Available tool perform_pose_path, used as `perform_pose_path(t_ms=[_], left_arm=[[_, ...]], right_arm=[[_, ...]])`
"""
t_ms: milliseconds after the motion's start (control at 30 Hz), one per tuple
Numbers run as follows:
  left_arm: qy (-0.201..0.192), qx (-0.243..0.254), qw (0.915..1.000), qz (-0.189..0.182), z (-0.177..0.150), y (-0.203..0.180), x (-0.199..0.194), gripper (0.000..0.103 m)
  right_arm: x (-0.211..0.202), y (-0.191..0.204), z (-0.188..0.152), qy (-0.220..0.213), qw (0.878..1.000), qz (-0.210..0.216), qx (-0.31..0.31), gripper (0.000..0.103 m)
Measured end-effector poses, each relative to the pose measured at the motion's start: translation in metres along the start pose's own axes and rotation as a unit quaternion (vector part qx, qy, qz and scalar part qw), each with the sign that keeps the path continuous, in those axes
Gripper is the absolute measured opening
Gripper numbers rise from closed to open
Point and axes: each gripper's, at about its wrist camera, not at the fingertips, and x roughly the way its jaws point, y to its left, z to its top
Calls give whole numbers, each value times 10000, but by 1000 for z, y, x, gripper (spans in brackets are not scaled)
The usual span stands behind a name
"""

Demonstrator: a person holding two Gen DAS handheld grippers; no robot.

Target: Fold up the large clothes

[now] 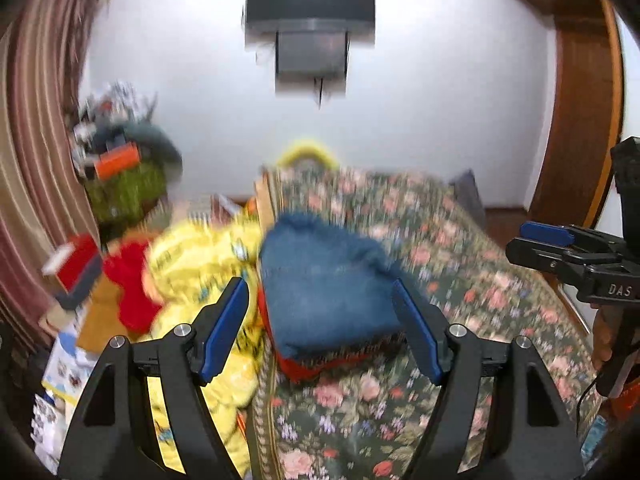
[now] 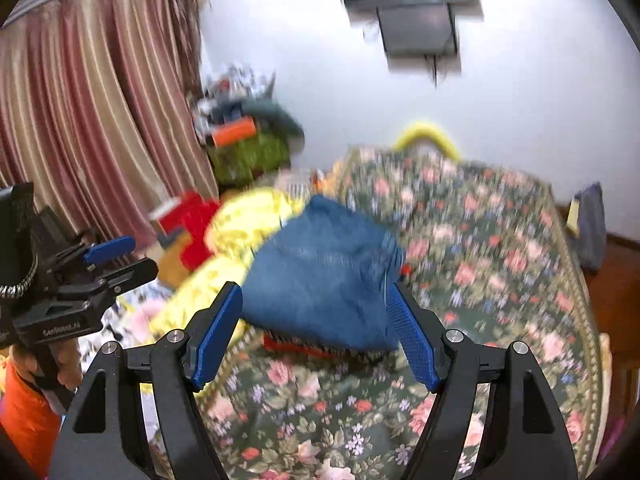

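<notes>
Lying folded on the floral bedspread (image 1: 460, 264), the blue garment (image 1: 324, 280) sits beyond both grippers; left gripper (image 1: 320, 328) and right gripper (image 2: 316, 332) stand open, empty, above it.

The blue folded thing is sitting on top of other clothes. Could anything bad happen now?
Maybe. The folded blue garment sits on a small stack near the edge of the flowery bed cover, beside the loose yellow garment, so a nudge might tip it off. Both the left gripper and the right gripper are open and empty, so nothing steadies the stack. The pictures are blurry, so its exact footing is hard to judge.
</notes>
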Motion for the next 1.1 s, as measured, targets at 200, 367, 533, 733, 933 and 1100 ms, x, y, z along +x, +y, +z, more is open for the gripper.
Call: perform_pose_path(t_ms=[200, 367, 533, 733, 933, 1100], left_arm=[[-966, -4, 9953, 28, 5, -21, -72, 73], [-1504, 6, 9886, 97, -7, -39, -108, 73], [-1751, -83, 9845, -45, -21, -48, -125, 83], [-1891, -154, 9818, 99, -35, -58, -134, 102], [-1806, -251, 9832, 124, -40, -57, -132, 102], [-1702, -342, 9847, 119, -42, -54, -126, 102]], right_arm=[[-66, 27, 0, -1016, 9946, 15, -221, 72], [-99, 49, -13, -1625, 9860, -55, -371, 77], [-111, 59, -25, -1904, 9807, -165, -408, 90], [-112, 57, -29, -1971, 9777, -549, -463, 103], [-110, 58, -26, -1822, 9802, -633, -448, 103], [-110, 57, -32, -1783, 9806, -678, -450, 103]])
